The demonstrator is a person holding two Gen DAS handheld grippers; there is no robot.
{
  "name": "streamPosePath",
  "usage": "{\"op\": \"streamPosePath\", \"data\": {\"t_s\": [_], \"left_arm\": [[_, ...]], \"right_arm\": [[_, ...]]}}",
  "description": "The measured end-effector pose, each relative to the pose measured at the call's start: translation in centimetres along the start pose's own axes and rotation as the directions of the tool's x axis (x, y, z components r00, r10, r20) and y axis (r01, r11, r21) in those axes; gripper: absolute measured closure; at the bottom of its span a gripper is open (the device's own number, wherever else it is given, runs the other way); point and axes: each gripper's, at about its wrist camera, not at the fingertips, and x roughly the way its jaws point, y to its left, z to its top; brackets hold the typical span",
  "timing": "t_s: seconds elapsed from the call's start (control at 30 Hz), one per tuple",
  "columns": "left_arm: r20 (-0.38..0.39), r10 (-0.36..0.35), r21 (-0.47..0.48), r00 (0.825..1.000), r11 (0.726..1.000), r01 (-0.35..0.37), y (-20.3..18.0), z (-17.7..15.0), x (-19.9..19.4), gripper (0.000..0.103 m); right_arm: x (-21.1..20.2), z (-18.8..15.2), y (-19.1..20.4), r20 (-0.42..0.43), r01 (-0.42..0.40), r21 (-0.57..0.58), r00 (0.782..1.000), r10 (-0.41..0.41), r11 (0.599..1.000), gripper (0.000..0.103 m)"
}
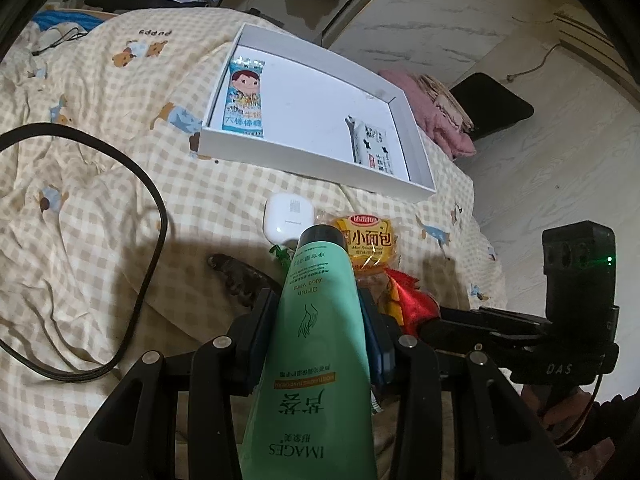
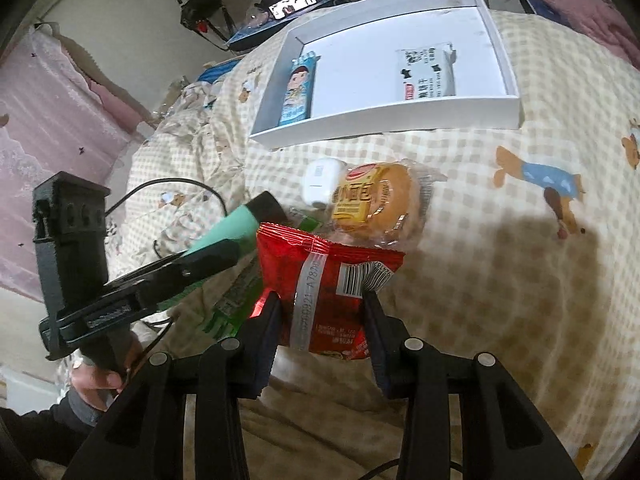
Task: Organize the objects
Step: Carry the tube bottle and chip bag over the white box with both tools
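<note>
Status: roughly a third done, by my read.

In the shallow white cardboard box lid (image 1: pixel 416 190) on the bed: a blue cartoon-boy candy packet (image 1: pixel 244 100) along the left wall and a white cow-print biscuit packet (image 1: pixel 372 146) by the right wall. Middle of the tray is bare.

In hand now:
- left tongs (image 1: pixel 320 320) pinching a mint-green hand-cream tube with a black cap (image 1: pixel 316 320) across its body, cap pointing towards the tray, well short of it.
- right tongs (image 2: pixel 320 312) pinching a red foil snack packet (image 2: pixel 328 276), barcode side up, near the loose pile and not yet near the tray.

Left on the checked puppy-print bedsheet (image 1: pixel 120 184), just this side of the tray:
- white rounded earbud case (image 1: pixel 286 216)
- yellow-labelled mini bread in clear wrap (image 1: pixel 366 240), just beside the case
- green wrapper (image 2: pixel 228 304), partly hidden under the tube and red packet; can't tell what it is.

So two placed, two in transit, at least three to go. Plenty of room in the tray for all.
</note>
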Motion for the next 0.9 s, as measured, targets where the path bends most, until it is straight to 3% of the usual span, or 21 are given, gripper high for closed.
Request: {"op": "streamPosePath", "data": {"t_s": [0.27, 0.57, 0.77, 0.9], "left_arm": [[0.028, 0.040, 0.004, 0.999, 0.999, -0.040, -0.6, 0.9, -1.5, 0.059], [0.135, 0.032, 0.002, 0.990, 0.999, -0.033, -1.1, 4.7, -5.5, 0.059], [0.236, 0.062, 0.054, 0.970, 0.996, -0.077, -2.9, 9.0, -7.5, 0.059], [0.298, 0.076, 0.125, 0.952, 0.985, -0.117, -4.5, 12.4, -8.1, 0.059]], "right_arm": [[-0.4, 1.3, 0.9, -0.006, -0.070, 0.008, 0.998, 0.070, 0.998, 0.062], [-3.6, 4.7, 2.4, 0.068, -0.153, -0.041, 0.986, 0.155, 0.987, 0.062], [-5.7, 7.9, 2.8, 0.172, -0.205, -0.082, 0.961, 0.217, 0.975, 0.062], [-7.3, 10.6, 2.6, 0.278, -0.270, -0.096, 0.917, 0.287, 0.958, 0.062]]}}
